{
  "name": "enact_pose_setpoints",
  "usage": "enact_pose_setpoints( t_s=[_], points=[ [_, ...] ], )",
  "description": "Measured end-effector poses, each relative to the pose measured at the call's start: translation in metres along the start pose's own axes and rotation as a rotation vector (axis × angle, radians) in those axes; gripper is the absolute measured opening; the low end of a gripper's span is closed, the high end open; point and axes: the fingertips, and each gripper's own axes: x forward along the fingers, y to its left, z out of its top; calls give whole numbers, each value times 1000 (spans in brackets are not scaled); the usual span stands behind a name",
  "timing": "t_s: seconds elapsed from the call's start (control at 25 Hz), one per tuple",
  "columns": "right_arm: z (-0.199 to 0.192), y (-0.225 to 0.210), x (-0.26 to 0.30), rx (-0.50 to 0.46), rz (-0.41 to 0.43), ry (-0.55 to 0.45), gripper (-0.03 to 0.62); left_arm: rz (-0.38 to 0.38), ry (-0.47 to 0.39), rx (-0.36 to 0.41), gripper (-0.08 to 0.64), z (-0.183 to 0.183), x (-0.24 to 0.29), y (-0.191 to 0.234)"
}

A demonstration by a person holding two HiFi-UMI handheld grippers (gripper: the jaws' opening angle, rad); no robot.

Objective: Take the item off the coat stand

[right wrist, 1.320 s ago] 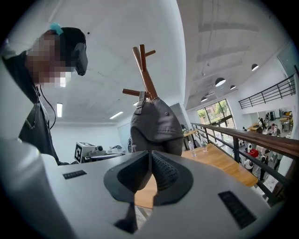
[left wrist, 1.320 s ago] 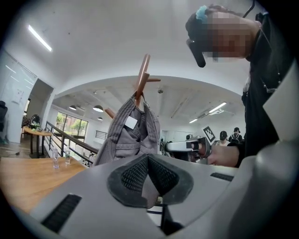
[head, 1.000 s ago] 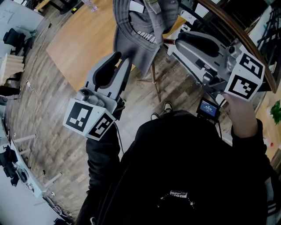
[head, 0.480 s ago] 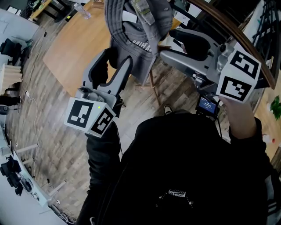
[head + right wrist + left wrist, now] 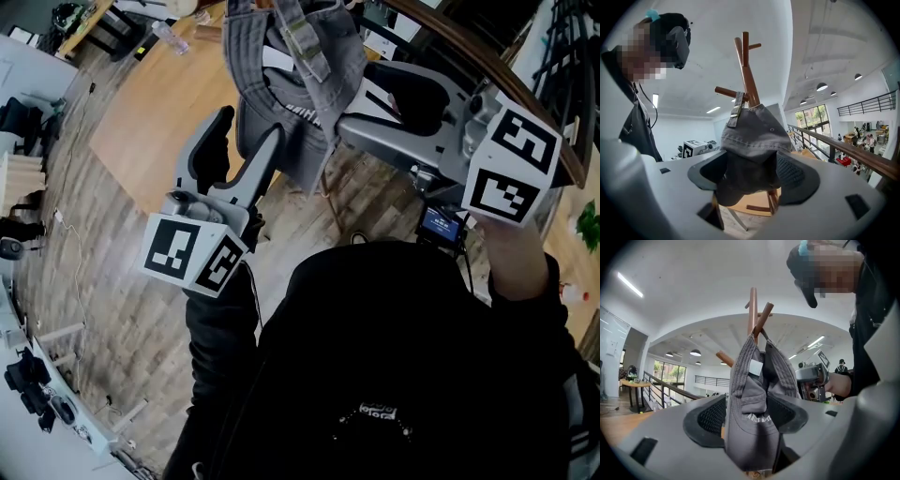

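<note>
- Jaws of the left gripper point(image 5: 247, 127) and right gripper point(image 5: 372, 101) had just spread wide, the cap point(image 5: 323, 70) between them.
- Only the gripper views showed the coat stand point(image 5: 748, 79) pegs above the cap.

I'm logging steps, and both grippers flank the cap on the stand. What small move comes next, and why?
Probably close the left gripper and right gripper on the grey cap. Their jaws have just been opening and stand apart, the cap hanging between each pair unpressed, still hooked on the wooden coat stand.
</note>
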Motion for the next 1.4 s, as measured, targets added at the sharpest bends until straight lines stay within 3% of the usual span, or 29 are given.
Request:
enact_pose_setpoints(
  t_s=[0.16, 0.32, 0.72, 1.08, 1.16, 1.24, 1.32, 1.4],
  points=[
    [3, 1, 0, -17, -13, 2, 318, 30, -20, 37, 281, 14, -6, 6],
    [2, 2, -2, -24, -19, 5, 318, 55, 7, 17, 314, 7, 0, 16],
    [16, 15, -7, 16, 44, -21, 318, -7, 33, -17, 315, -11, 26, 11],
    [15, 0, -20, 12, -20, -12, 318, -62, 62, -63, 297, -17, 30, 3],
    [20, 3, -26, 48, 4, -38, 318, -62, 64, -62, 273, -17, 32, 2],
    [30, 15, -28, 53, 37, -63, 318, -53, 54, -59, 168, -13, 32, 2],
    [34, 30, -23, 18, 57, -57, 318, -39, 48, -58, 63, -10, 30, 2],
    [32, 39, -19, -27, 59, -30, 318, -32, 48, -56, 44, -10, 30, -4]
  ],
)
